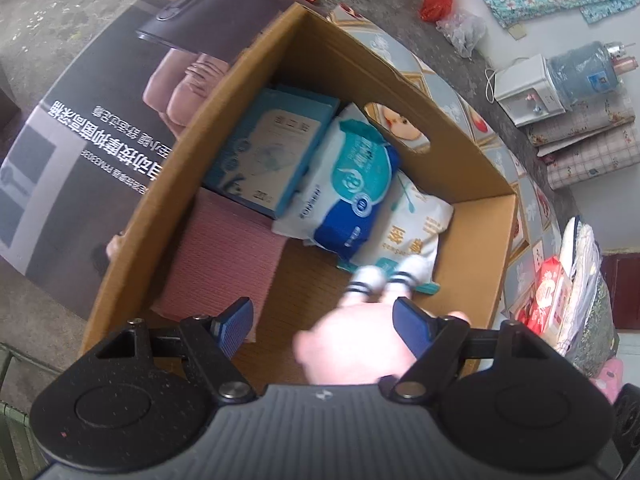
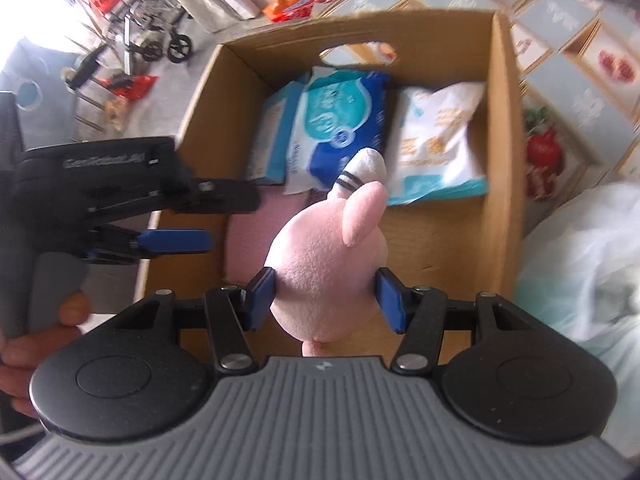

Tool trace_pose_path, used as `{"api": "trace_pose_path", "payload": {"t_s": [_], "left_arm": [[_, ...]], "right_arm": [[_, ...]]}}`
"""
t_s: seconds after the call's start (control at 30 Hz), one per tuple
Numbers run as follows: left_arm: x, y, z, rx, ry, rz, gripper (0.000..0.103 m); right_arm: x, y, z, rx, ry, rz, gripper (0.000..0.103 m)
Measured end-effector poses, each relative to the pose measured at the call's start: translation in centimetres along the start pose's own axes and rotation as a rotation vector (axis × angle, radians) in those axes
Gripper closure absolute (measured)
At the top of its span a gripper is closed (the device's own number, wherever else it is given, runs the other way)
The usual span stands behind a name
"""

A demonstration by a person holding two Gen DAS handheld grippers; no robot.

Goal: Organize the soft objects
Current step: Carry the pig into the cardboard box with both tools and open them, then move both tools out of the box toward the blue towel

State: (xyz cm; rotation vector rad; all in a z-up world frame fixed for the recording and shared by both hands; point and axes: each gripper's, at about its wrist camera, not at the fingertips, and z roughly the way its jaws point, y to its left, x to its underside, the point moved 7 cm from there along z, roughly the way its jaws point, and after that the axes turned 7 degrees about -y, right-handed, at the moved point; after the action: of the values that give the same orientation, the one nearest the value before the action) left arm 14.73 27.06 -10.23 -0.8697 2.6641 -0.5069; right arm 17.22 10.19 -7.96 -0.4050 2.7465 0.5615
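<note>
Right tongs [image 2: 325,301] clamped on pink plush toy [image 2: 328,264] over cardboard box [image 2: 502,152]; left tongs [image 1: 323,322] spread wide, empty.

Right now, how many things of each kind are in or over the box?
Soft packs: 2, the wipes and the white bag.
Flat boxes: 1, teal.
Pink cloths: 1.
Plush toys: 1, held over the box by the right gripper.
Total: 5.

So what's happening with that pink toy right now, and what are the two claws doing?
Right claw shut on pink plush toy, held over cardboard box. Left claw open, empty, alongside. Wipes pack and white pouch fill the far end; near floor free.
</note>
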Motion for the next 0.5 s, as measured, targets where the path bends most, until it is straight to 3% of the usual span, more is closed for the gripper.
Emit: {"api": "trace_pose_path", "payload": {"t_s": [0.13,0.33,0.5], "left_arm": [[-0.5,1.0,-0.6,-0.008,-0.013,-0.009,0.025],[-0.9,2.3,-1.1,-0.032,-0.022,-0.002,0.025],[-1.4,2.4,-1.5,-0.019,-0.034,-0.002,0.025]], "right_arm": [[-0.3,1.3,1.1,0.122,0.001,-0.144,0.046],[0.1,3.6,3.3,0.053,0.019,-0.152,0.044],[0.4,4.2,2.8,-0.058,0.009,-0.101,0.043]]}}
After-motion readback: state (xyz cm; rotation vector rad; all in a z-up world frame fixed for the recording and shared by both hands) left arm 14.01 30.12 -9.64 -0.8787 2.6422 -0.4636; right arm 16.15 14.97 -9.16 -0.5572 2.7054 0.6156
